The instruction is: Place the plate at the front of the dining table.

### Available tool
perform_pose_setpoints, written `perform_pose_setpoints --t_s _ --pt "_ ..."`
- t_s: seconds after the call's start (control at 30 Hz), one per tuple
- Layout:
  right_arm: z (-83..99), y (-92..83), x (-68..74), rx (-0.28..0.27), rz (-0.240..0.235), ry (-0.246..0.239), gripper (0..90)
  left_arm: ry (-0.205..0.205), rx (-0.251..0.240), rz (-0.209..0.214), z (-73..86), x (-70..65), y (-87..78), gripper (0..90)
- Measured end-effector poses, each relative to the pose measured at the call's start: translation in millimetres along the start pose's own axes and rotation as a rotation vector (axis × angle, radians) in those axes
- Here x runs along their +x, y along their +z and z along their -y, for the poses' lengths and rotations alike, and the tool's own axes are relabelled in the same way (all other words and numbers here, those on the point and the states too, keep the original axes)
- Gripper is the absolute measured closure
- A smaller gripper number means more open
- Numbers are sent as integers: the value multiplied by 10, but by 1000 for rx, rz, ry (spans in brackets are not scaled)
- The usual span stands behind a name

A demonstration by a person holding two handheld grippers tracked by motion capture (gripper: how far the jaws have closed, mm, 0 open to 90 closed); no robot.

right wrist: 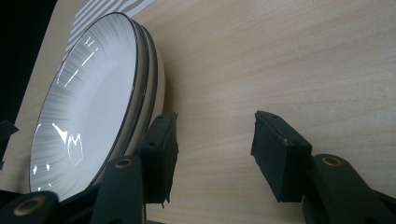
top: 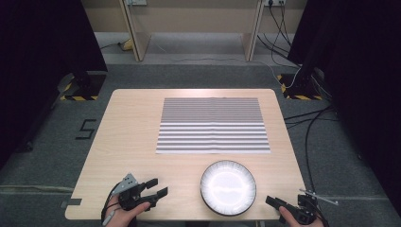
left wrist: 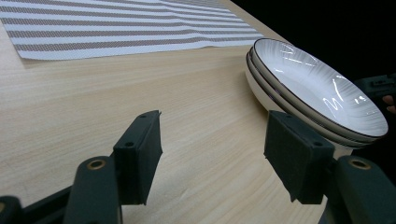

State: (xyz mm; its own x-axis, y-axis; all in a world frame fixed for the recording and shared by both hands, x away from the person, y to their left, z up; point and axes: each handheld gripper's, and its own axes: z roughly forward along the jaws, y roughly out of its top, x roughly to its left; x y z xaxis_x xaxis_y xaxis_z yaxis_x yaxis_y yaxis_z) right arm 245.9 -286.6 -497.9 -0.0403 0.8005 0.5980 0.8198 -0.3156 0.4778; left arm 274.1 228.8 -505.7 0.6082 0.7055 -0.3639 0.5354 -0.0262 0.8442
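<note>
- Wooden table, light grain; a striped grey-and-white placemat lies flat on its far half.
- White plates with dark rims sit near the table's front edge, right of centre, just in front of the placemat. From the left gripper view and the right gripper view we count at least two stacked rims.
- Left gripper is at the front left of the table, well left of the plates, jaws spread apart with nothing between them. In its own view we see bare wood between the pads.
- Right gripper is at the front right edge, just beside the plates, tips pointing toward them. Jaws apart, empty; one pad is close against the stack's rim, but we cannot tell if it touches.
- Grey floor around the table, cables trailing at right.
</note>
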Motion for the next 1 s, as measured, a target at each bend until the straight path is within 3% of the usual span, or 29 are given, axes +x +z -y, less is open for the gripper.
perform_pose_setpoints --t_s 0.2,0.27,0.47,0.57,0.67,1.0 --pt "11 -58 24 3 -12 -4 583 -23 12 42 -16 -53 33 375" --pt "-28 -91 73 14 -20 -17 639 -13 16 54 -36 -93 40 395" --pt "-109 -97 178 22 -20 -49 680 5 26 92 -118 -168 100 425" --pt "-164 -64 252 36 -12 -62 705 -17 36 119 -141 -185 156 450" --pt "-223 -5 340 56 -10 -68 763 -2 49 130 -168 -215 218 469" --pt "-333 159 529 97 -5 -123 809 29 84 173 -281 -385 495 496"
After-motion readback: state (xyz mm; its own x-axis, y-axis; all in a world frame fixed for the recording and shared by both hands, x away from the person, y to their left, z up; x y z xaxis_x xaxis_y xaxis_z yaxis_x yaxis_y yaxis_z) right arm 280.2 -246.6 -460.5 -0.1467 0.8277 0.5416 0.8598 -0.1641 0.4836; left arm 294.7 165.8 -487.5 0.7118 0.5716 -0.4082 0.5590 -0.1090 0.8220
